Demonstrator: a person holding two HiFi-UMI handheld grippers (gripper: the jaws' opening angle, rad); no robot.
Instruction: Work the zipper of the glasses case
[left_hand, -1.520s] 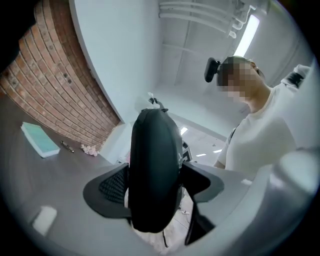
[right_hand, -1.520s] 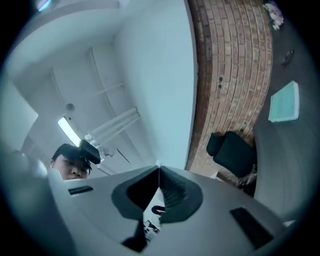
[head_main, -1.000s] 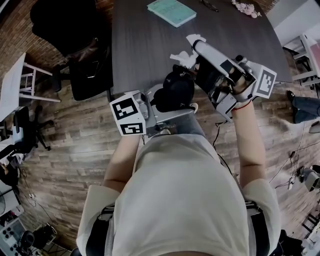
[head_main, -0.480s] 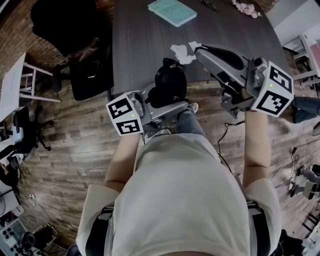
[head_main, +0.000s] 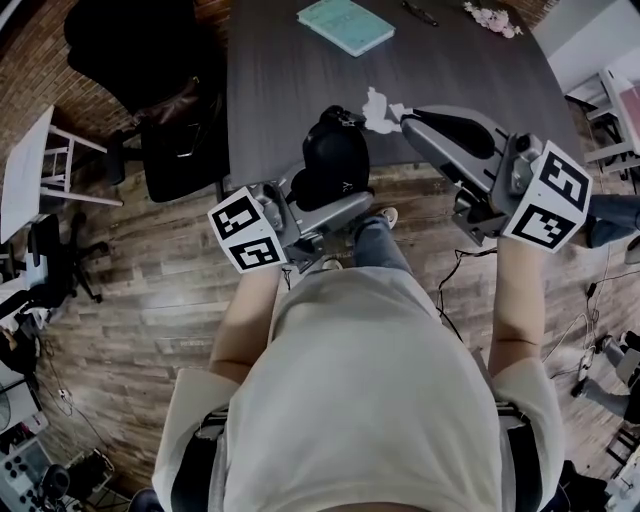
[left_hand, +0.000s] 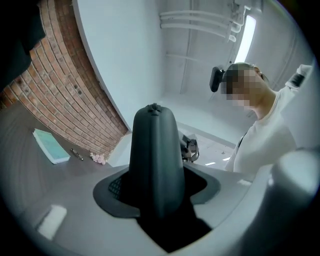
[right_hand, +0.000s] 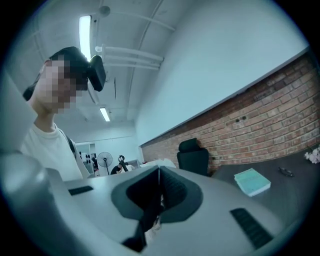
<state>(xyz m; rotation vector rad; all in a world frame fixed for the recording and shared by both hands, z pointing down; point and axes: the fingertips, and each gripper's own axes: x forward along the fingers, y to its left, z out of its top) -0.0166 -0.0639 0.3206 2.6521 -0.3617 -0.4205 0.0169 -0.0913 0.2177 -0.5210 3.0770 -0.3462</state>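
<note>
Because zipper work needs a braced body, the left gripper (head_main: 338, 200) clamps the black rounded glasses case (head_main: 335, 155) by one end at the near edge of the dark table (head_main: 280, 90); the right gripper (head_main: 405, 118), jaws closed and apparently empty, hovers nearby.

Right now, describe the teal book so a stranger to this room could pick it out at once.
Find the dark table ahead of the person. Near its far edge lies a thin book, flat and askew. It alone is teal: the crumpled paper is white, the glasses case black.
</note>
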